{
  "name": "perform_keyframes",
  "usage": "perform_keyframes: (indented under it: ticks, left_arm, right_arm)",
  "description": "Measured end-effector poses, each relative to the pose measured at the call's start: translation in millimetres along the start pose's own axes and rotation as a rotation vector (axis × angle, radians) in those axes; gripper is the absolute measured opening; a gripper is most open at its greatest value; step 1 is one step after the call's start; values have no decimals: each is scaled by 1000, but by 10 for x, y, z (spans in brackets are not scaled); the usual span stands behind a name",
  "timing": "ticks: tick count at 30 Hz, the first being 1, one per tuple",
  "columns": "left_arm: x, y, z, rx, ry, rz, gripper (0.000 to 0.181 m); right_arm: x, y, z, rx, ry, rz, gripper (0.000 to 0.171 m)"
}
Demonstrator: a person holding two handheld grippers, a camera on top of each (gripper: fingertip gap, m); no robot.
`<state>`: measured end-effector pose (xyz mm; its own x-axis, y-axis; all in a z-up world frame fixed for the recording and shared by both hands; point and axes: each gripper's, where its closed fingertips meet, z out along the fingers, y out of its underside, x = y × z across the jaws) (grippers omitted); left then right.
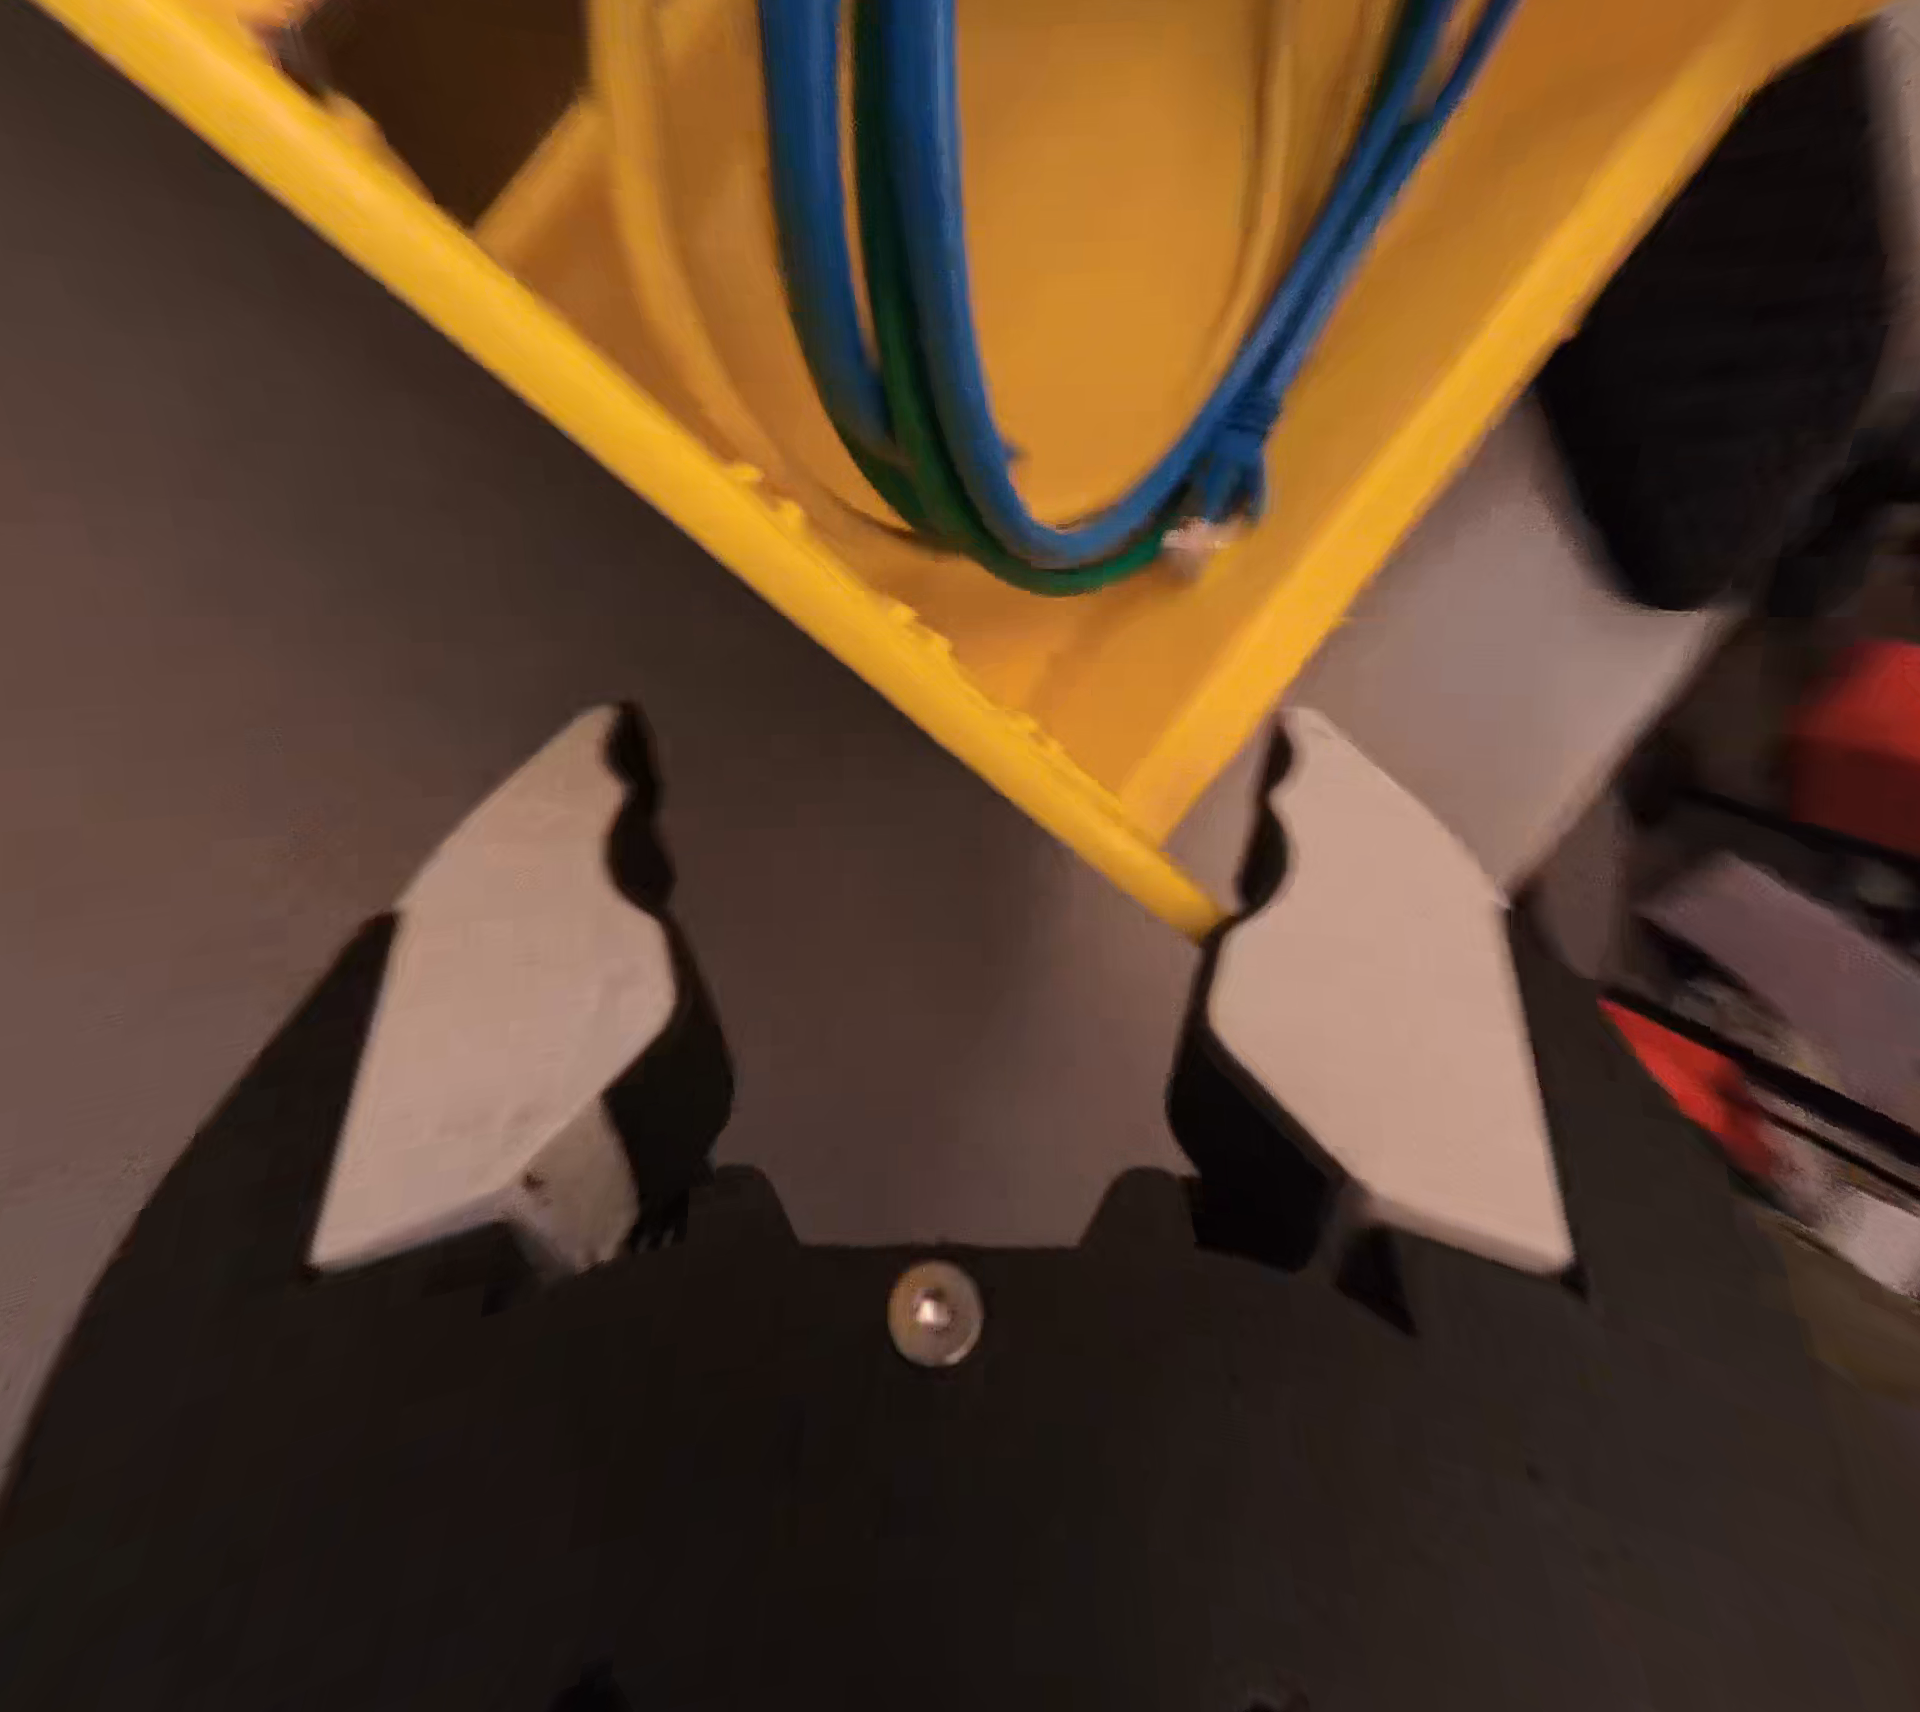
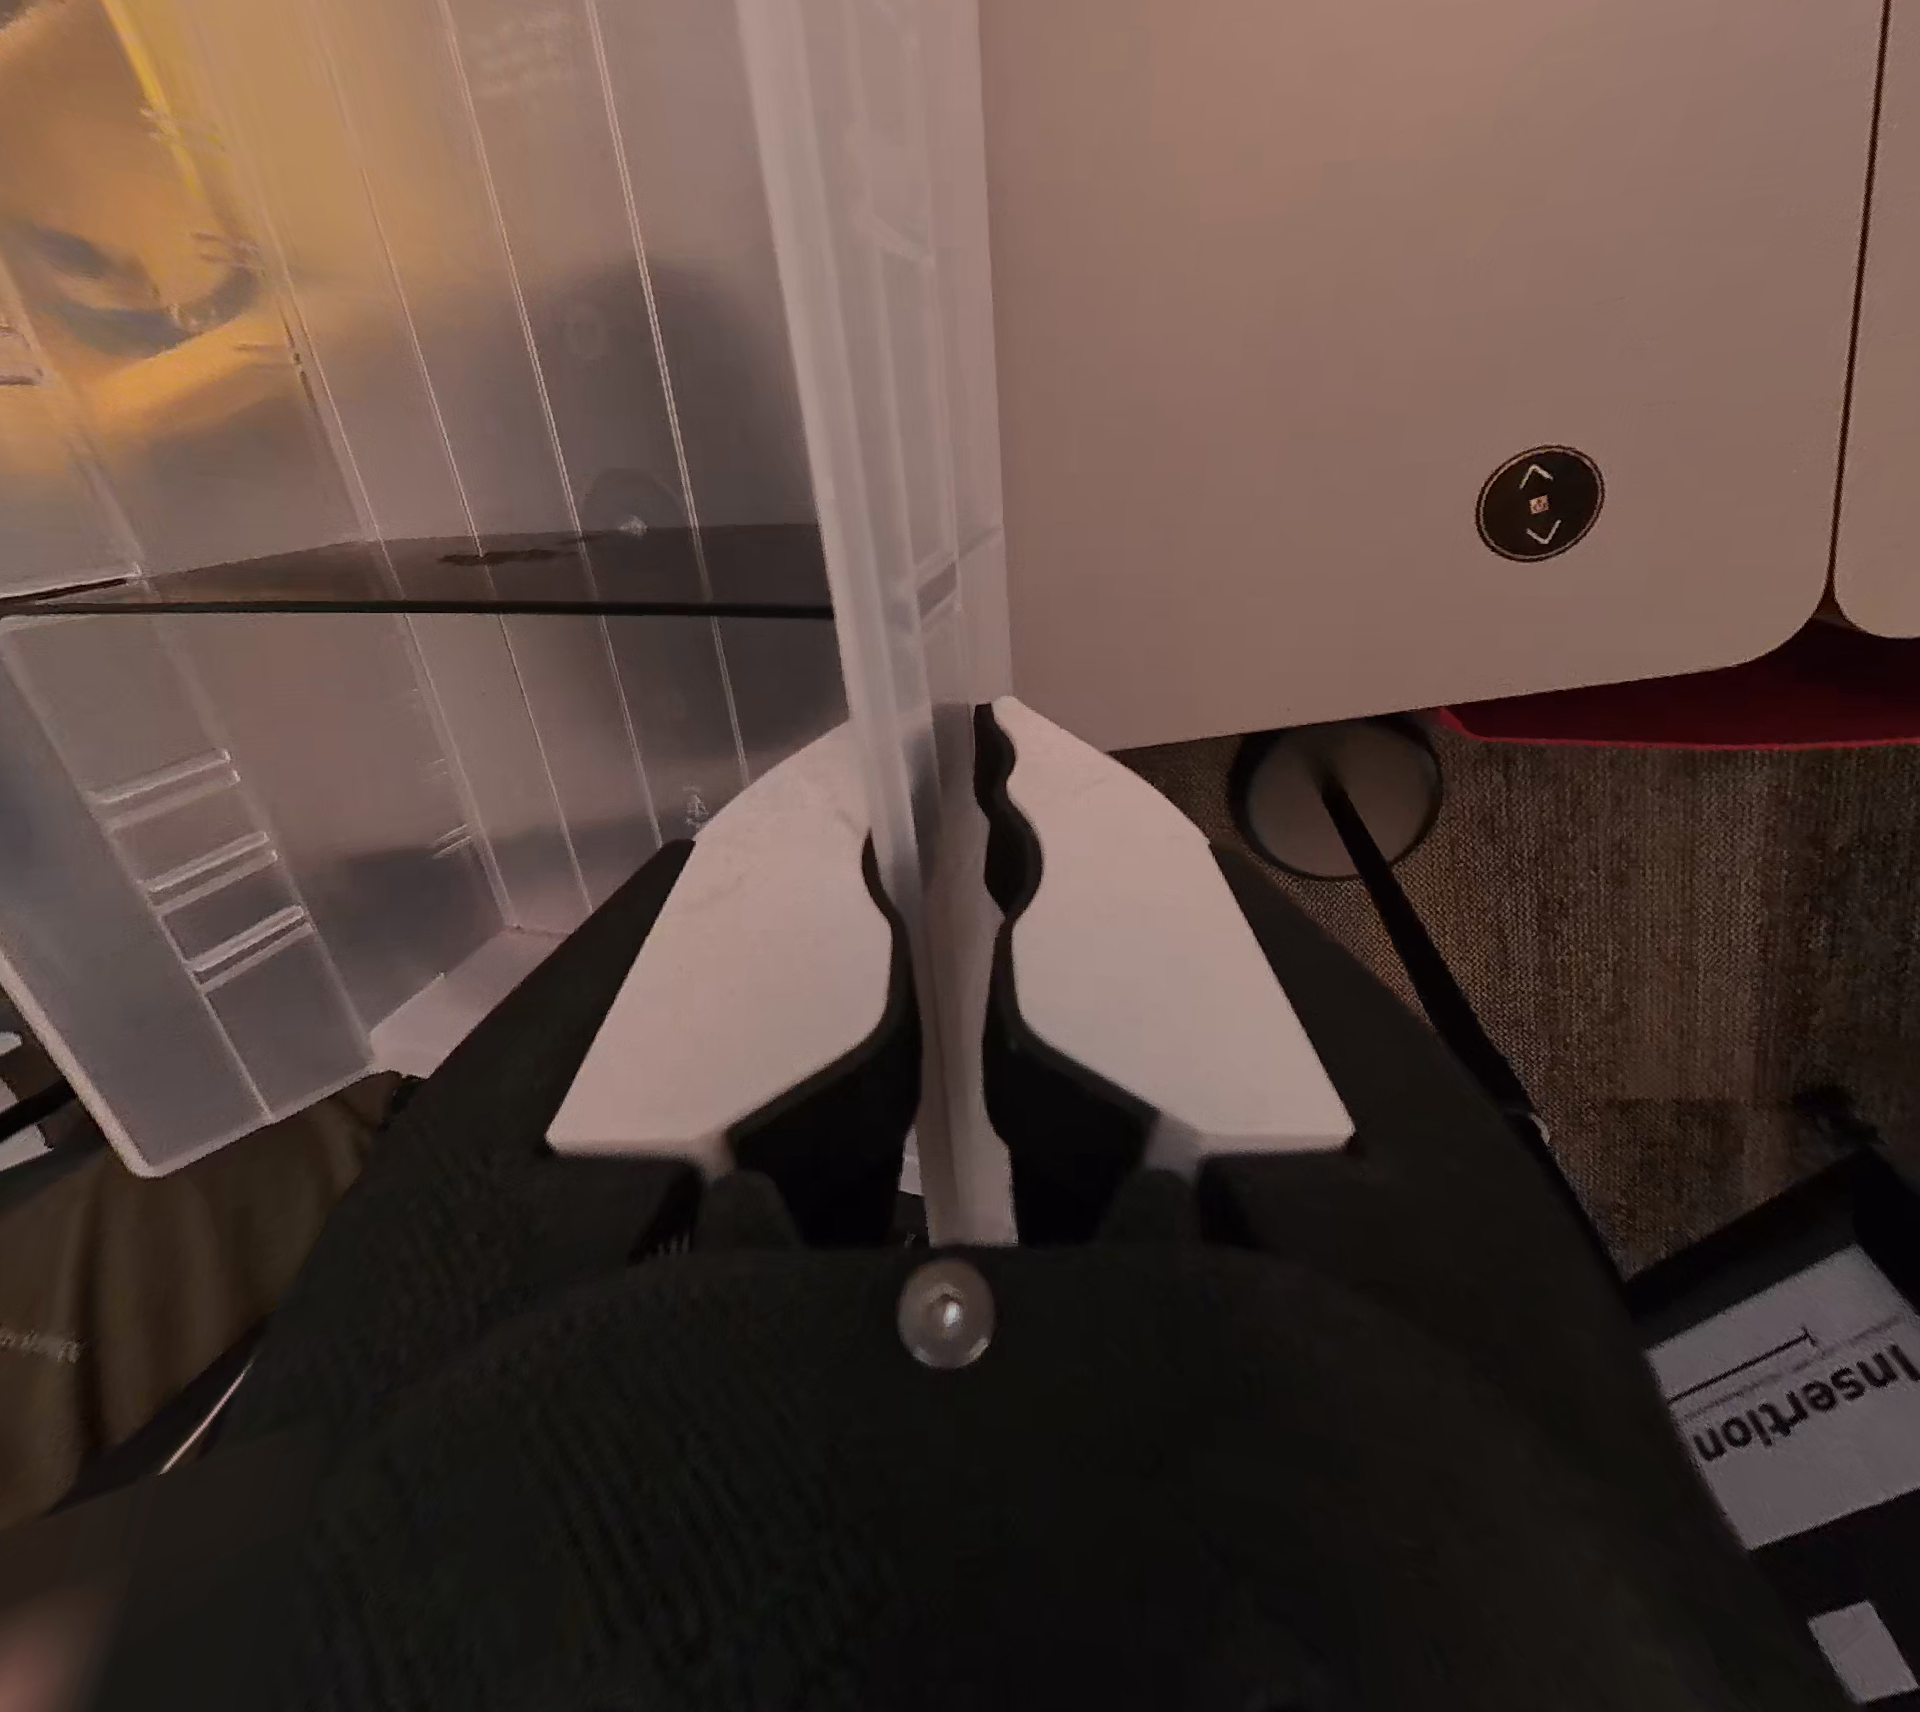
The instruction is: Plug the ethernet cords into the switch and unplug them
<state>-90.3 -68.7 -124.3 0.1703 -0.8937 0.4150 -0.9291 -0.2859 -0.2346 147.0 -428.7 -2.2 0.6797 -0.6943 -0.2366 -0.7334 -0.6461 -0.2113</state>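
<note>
The left hand-held gripper (image 1: 951,821) gapes beside a yellow bin (image 1: 644,426) of ethernet cords (image 1: 935,374), while the right hand-held gripper (image 2: 961,789) is clamped on a clear bin (image 2: 894,415) rim.

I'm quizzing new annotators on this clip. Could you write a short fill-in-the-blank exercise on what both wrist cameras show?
1. The cables lie inside a ____ bin.
2. The left gripper is ____ and holds nothing.
3. The right gripper is shut on the edge of a ____ plastic container.
4. Beside the blue cables runs a ____ one.

Missing words: yellow; open; clear; green
</note>
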Motion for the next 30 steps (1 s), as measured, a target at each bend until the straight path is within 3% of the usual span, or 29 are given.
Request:
perform_keyframes:
  ticks: [2,4,6,11,20,30]
  left_arm:
    - [122,20,-35,-9,103,-11,66]
    - [-2,40,-116,-21,30,26,55]
    - [-178,79,-234,-32,-41,46,34]
    - [-876,217,-611,5,-231,-24,11]
    - [-1692,870,-1188,190,-293,-252,7]
    - [-2143,1725,-1643,336,-353,-469,8]
  right_arm:
    - [0,-50,-2,4,-10,-4,8]
    - [12,-100,1,7,-22,-2,9]
    - [43,-151,12,12,-33,5,9]
    - [143,-313,120,34,-75,40,9]
    - [156,-760,646,63,-180,87,9]
    - [-571,-1353,1358,36,-262,7,10]
